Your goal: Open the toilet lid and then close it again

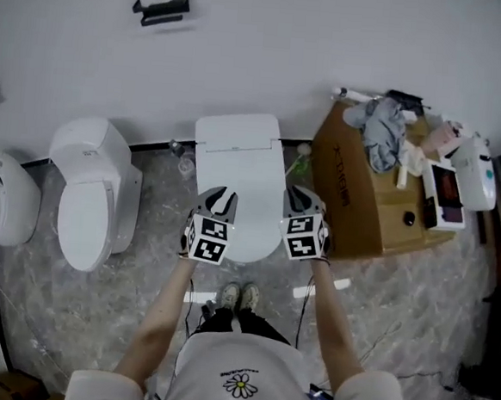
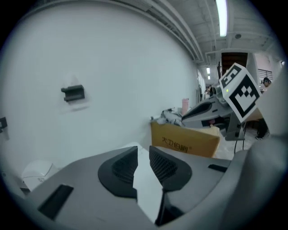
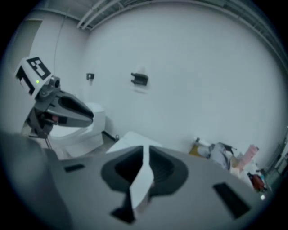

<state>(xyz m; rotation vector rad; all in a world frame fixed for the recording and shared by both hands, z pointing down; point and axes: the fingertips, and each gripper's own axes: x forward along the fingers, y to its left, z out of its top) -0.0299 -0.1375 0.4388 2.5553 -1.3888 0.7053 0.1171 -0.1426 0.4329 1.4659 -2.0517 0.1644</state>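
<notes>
White toilet (image 1: 238, 142) sits at ctr of the head view, tank against the wall, its lid (image 1: 253, 217) down flat over the bowl. Left gripper (image 1: 220, 198) hangs over the lid's left edge and right gripper (image 1: 301, 199) over its right edge. Both are up in the air and, going by their own views, clear of the lid.

Left gripper view: jaws a little apart, nothing btwn the pads, only the white of the toilet showing through the gap. Right gripper view: jaws nearly together w/ a thin slit left, also gripping nothing, white toilet behind. Each gripper's marker cube faces up at the head camera.

Person's arms reach fwd from the bottom of the head view. Shoes (image 1: 238, 297) stand on the grey marbled floor (image 1: 140, 281) just in front of the bowl.

To the left is a second white toilet (image 1: 91, 195). Further left is another white fixture (image 1: 9, 197), cut by the frame edge. To the right, just beside the toilet, is a cardboard box (image 1: 354, 203) w/ a grey cloth (image 1: 381, 136) and assorted clutter on top. High on the white wall (image 1: 332, 37) sits a small black fitting (image 1: 162, 8).
</notes>
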